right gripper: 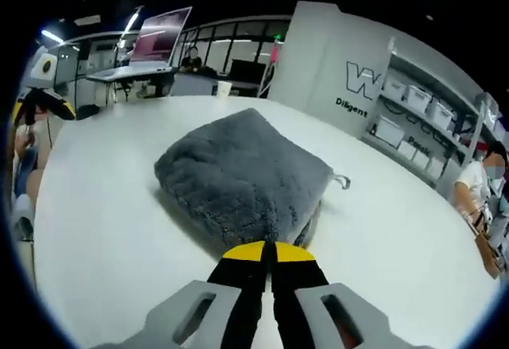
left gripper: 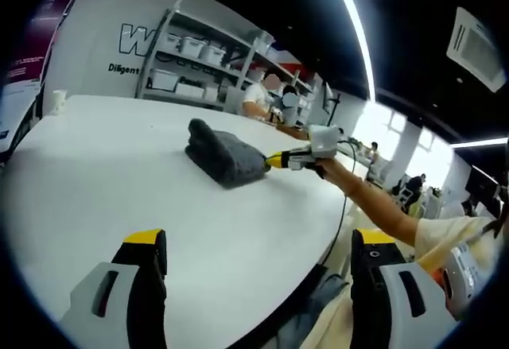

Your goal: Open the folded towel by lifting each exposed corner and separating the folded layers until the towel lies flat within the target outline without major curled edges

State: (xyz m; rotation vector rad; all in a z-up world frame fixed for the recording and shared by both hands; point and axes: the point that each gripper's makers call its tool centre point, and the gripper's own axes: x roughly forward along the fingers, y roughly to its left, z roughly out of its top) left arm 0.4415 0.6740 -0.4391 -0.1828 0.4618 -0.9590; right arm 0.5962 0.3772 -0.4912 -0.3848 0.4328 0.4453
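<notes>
Pinching the near corner of the folded grey plush towel (right gripper: 238,178), the right claw (right gripper: 266,255) had its yellow-tipped jaws closed on the edge. The towel sat mid-way across the white round desk (left gripper: 95,174), still a thick folded bundle; no target outline was visible. The left claw (left gripper: 258,246) hovered over bare desk with jaws wide apart, holding nothing. Risk: the pinch looked to have caught several layers, so lifting could drag the whole bundle instead of peeling one layer, with nothing pinning it.
</notes>
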